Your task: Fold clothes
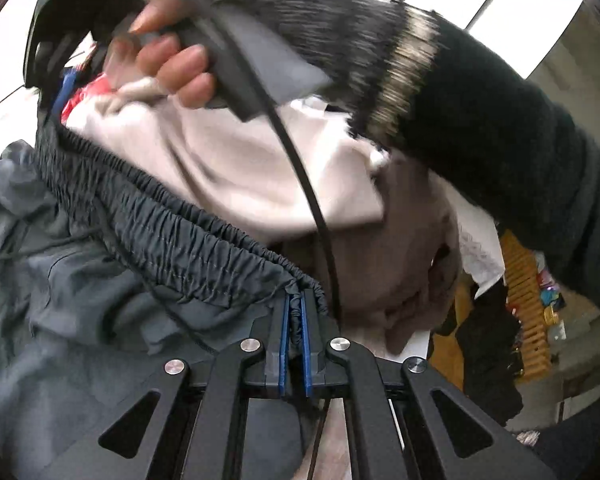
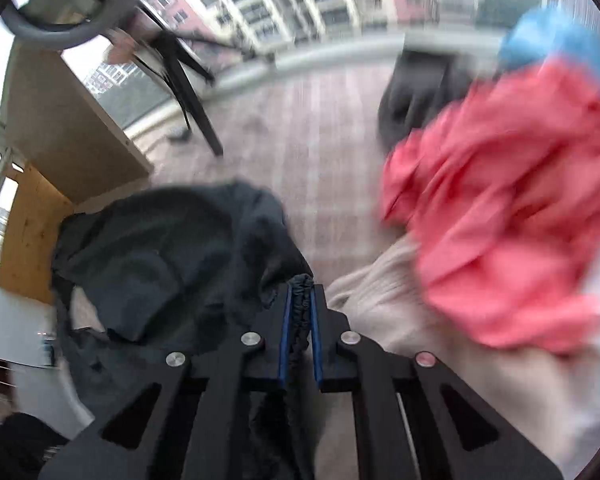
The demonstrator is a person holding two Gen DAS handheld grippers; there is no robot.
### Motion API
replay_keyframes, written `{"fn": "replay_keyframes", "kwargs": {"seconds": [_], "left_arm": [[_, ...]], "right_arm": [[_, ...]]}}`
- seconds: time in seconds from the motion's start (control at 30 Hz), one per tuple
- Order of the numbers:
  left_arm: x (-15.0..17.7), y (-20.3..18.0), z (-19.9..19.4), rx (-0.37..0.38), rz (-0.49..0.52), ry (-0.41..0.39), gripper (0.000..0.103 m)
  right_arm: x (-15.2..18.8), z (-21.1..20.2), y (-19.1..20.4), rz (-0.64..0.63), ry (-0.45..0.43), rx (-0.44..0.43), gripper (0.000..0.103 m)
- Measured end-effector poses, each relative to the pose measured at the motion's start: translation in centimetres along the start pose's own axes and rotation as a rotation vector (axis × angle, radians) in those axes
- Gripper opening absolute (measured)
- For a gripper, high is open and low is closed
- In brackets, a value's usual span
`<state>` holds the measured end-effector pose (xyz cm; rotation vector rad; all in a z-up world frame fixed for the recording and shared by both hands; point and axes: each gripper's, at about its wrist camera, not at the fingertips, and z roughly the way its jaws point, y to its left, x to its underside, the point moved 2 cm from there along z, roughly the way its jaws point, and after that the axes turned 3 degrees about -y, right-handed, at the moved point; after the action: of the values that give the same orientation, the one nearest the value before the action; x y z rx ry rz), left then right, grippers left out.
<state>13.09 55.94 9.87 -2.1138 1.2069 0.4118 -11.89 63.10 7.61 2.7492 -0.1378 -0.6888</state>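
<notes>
Grey-blue nylon trousers (image 1: 80, 280) are caught at the elastic waistband (image 1: 172, 216) by both claws: the left claw (image 1: 295, 320) is nipped tight on one gathered end of the band, and the right claw (image 2: 300, 312) is nipped just as tight on a bunched bit of the same dark elastic. From the left claw the waistband runs away up and to the left, so its long axis lies between the two claws, with the trouser body slack below it and drooping on the near side. Beyond the waistband lies a heap of other clothes, a pale pink garment (image 1: 236, 168) just behind it and a coral one (image 2: 508, 216) to the right of the right claw (that view is badly smeared by motion). A hand (image 1: 172, 60) in a dark sleeve (image 1: 500, 128) shows above the waistband, holding the other tool. My judgement: pulling the claws apart along the band would draw it straight, though whether the legs hang even cannot be told.
</notes>
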Motion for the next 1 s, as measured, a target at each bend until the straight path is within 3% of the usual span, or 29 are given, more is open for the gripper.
{"fn": "replay_keyframes", "kwargs": {"seconds": [0.1,0.2,0.27,0.33,0.4,0.6,0.77,0.9,1.0], "left_arm": [[-2.0,-0.1,-0.1,0.002,-0.025,-0.031,0.006],[-2.7,0.6,-0.5,0.039,-0.087,-0.02,0.014],[-2.5,1.1,-1.4,0.014,-0.084,-0.022,0.029],[-1.8,1.9,-3.2,-0.06,-0.08,-0.028,0.03],[-1.1,2.7,-5.0,-0.134,-0.078,-0.035,0.03],[5.5,6.9,-15.5,-0.29,-0.248,-0.171,0.03],[15.5,12.8,-26.9,-0.53,-0.463,-0.258,0.035],[24.0,18.7,-36.0,-0.765,-0.606,-0.246,0.035],[29.5,24.2,-42.0,-0.899,-0.651,-0.201,0.035]], "right_arm": [[-1.1,-5.1,-0.8,-0.018,-0.158,0.114,0.008],[-1.3,-5.0,-2.2,-0.072,-0.125,0.27,0.008],[-0.9,-3.4,-3.2,-0.073,-0.076,0.342,0.011],[-0.7,-2.7,-4.1,-0.054,-0.043,0.346,0.014],[-0.8,-3.4,-4.5,-0.001,-0.064,0.326,0.014],[0.2,-8.9,-0.5,0.033,-0.159,0.237,0.017],[1.7,-13.8,3.9,0.026,-0.229,0.15,0.017],[3.0,-17.7,7.4,0.02,-0.284,0.08,0.017],[3.7,-16.5,12.6,-0.003,-0.262,0.021,0.017]]}}
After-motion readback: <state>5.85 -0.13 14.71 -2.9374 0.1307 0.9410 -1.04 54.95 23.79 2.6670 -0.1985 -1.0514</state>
